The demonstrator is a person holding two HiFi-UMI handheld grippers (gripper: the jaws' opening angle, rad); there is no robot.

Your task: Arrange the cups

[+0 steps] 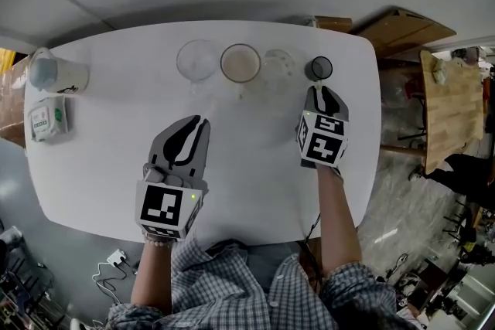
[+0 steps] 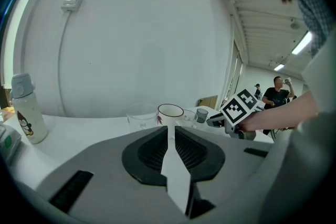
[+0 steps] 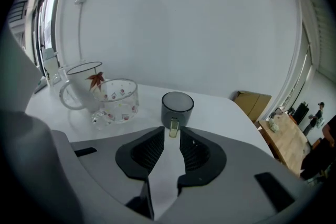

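While the person holds one gripper in each hand over the white table point(image 1: 108, 166), four cups stand in a row along the table's 12 o'clock edge. From 9 o'clock to 3 o'clock these are a clear glass cup point(image 1: 197, 59), a white mug point(image 1: 240, 63), a glass cup with small red marks point(image 1: 278, 64) and a small dark cup point(image 1: 321, 68). The white mug and the marked glass cup stand just beside each other.

The right gripper point(image 1: 323, 91) points to 12 o'clock at the dark cup. Its jaws are almost together, and the cup's handle sits between their tips, so they seem closed on it. The dark cup stands upright on the table.

The left gripper point(image 1: 199, 122) is near the middle of the table, well apart from the cups. It points to about 1 o'clock. Its jaws are closed to a thin slit and hold nothing.

At the 10 o'clock corner a bottle point(image 1: 54, 72) stands, and a small packet point(image 1: 48, 120) lies just beside it.
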